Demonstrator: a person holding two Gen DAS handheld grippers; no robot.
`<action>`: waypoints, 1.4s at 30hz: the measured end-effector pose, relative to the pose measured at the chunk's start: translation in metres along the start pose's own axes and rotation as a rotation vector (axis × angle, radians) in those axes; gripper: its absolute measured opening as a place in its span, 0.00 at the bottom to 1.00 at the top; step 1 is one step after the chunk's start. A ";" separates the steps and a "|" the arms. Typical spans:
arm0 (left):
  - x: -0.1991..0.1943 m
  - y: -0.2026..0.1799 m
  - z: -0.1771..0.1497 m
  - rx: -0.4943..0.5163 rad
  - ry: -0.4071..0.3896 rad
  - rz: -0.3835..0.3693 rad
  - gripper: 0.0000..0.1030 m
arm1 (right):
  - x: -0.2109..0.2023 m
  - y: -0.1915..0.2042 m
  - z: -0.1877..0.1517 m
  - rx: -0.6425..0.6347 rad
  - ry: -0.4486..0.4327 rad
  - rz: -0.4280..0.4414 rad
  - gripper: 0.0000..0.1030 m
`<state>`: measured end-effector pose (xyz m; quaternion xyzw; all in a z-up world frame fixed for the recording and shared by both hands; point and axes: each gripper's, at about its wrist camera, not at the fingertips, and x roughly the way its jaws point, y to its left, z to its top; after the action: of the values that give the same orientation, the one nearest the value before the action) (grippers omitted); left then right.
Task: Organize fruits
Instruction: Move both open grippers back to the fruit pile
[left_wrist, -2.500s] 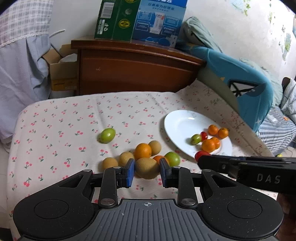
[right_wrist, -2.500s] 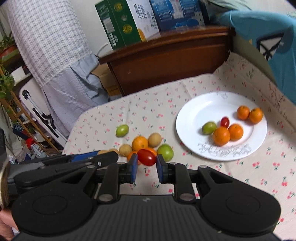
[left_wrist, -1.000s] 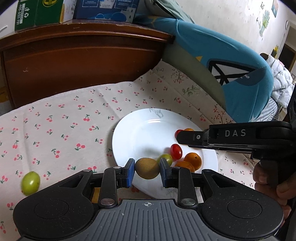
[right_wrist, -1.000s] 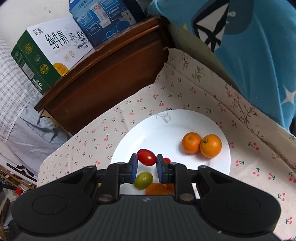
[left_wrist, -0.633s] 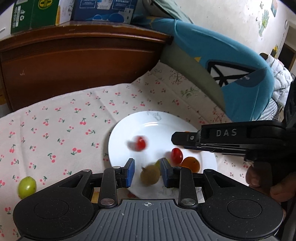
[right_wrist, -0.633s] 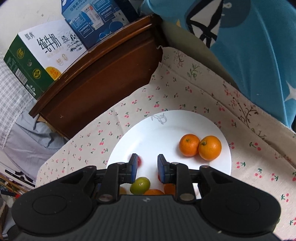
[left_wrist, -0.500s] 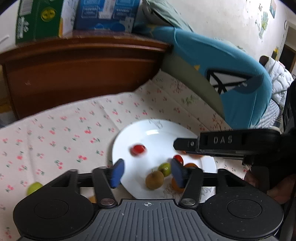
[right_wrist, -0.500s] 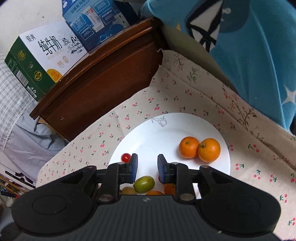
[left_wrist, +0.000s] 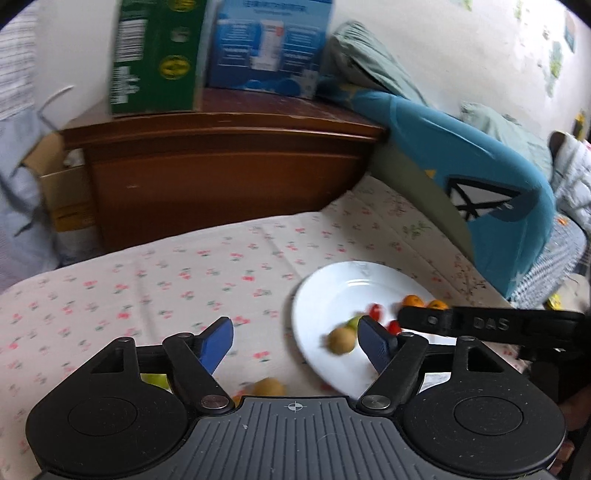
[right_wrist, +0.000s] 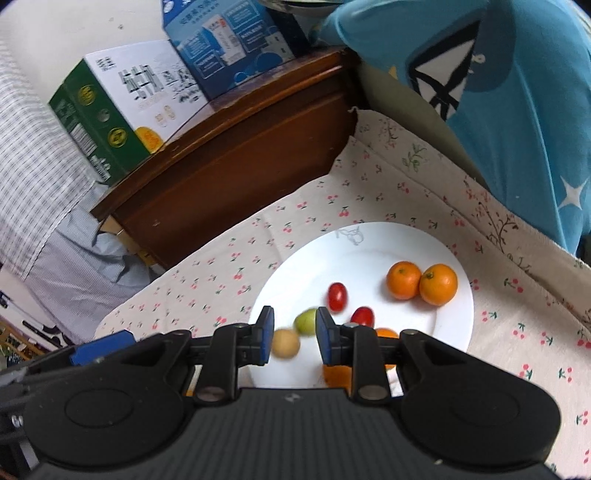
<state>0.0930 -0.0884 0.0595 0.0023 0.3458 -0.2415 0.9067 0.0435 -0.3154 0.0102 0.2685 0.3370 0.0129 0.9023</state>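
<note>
Cherry-print cloth covers the bench in front of me, soft and creased, with a dark wooden headboard rising behind it. On that wood stand a green carton and a blue box side by side. A blue padded cushion with a white star leans along the cloth's far side.

My left gripper has its blue fingers well apart and still opening, nothing between them – only cloth and the near rim of the round white plate. A brown, rough-looking kiwi lies blurred on that plate, just beside my left gripper's right-hand finger.

Also on the glossy plate: a green fruit, two red cherry tomatoes, and two dimpled oranges touching each other near the far edge. More orange fruit sits partly hidden behind my right gripper, whose fingers stand a narrow gap apart and grip nothing – the kiwi shows through the gap, lying on the plate beyond.

Off the plate, a pale brown fruit and a green one rest on the cloth, half hidden by my left gripper's body.
</note>
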 end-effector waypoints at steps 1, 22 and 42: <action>-0.004 0.005 -0.002 -0.017 0.002 0.008 0.74 | -0.002 0.002 -0.003 0.000 0.002 0.004 0.25; -0.049 0.059 -0.038 -0.152 0.018 0.138 0.74 | -0.032 0.026 -0.058 -0.038 0.052 0.068 0.26; -0.028 0.078 -0.075 -0.045 0.128 0.180 0.71 | 0.002 0.039 -0.073 -0.060 0.116 0.103 0.25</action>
<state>0.0621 0.0051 0.0068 0.0282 0.4069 -0.1506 0.9006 0.0061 -0.2464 -0.0177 0.2572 0.3741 0.0848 0.8870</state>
